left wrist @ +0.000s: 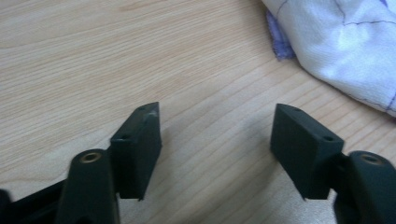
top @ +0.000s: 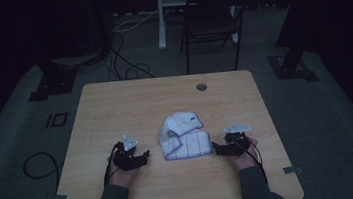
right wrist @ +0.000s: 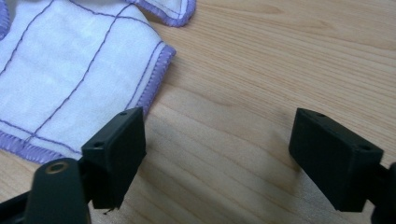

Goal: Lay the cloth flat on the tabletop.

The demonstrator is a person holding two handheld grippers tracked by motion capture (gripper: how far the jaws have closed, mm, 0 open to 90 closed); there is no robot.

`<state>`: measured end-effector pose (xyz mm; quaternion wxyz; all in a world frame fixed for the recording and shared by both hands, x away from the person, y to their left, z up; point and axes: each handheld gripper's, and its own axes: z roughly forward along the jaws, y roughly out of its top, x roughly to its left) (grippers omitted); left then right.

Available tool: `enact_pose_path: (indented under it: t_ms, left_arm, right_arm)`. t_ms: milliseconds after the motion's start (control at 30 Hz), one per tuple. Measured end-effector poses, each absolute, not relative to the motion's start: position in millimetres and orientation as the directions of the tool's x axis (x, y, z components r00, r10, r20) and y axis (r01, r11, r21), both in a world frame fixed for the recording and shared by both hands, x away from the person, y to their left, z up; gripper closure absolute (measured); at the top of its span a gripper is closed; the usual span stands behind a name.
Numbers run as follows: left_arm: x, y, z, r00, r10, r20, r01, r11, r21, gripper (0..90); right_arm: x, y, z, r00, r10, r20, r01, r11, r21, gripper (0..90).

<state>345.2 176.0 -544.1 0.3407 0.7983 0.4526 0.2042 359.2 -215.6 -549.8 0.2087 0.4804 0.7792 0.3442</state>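
**A crumpled cloth between two waiting grippers**

The room is very dark in the high view, so the floor, the chair (top: 211, 20) behind the table and the cables are hard to make out. The person is cut off at the bottom edge there; sleeves and hands are all that can be seen. The cloth's far folds are bunched up, so what lies under them is hidden. In the left gripper view the cloth runs off the top and right edges. In the right gripper view it runs off the top and left edges.

The white cloth (top: 182, 135) with purple lines and a purple hem lies near the middle of the wooden table (top: 115, 106), a bit toward the person. It sits between the two grippers.

The left gripper (top: 138, 156) rests on the table just beside the cloth. Its jaws stand wide apart with bare wood between them, and the cloth (left wrist: 345, 46) lies ahead, not touching.

The right gripper (top: 219, 148) is right at the cloth's edge. Its jaws are wide apart too, with nothing in them. The cloth's hemmed corner (right wrist: 70, 84) lies just beside one jaw.
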Motion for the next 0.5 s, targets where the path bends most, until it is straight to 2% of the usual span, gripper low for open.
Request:
enact_pose_path:
  t_ms: [267, 400, 500]
  left_arm:
    - [344.8, 177.2, -543.7, 0.502, 0.864, 0.015, 0.580, -0.350, 0.736, 45.3]
    - [344.5, 176.9, -543.2, 0.499, 0.866, 0.016, 0.584, -0.350, 0.733, 45.7]
    - [343.7, 177.8, -542.2, 0.489, 0.872, 0.014, 0.592, -0.344, 0.729, 50.8]
  right_arm:
    - [358.7, -216.2, -549.4, -0.463, 0.887, 0.006, 0.601, 0.309, 0.737, 22.1]
    - [357.4, -216.5, -547.1, -0.461, 0.887, 0.009, 0.603, 0.306, 0.737, 34.7]
    - [355.6, -216.3, -545.2, -0.477, 0.878, 0.036, 0.595, 0.293, 0.749, 42.0]
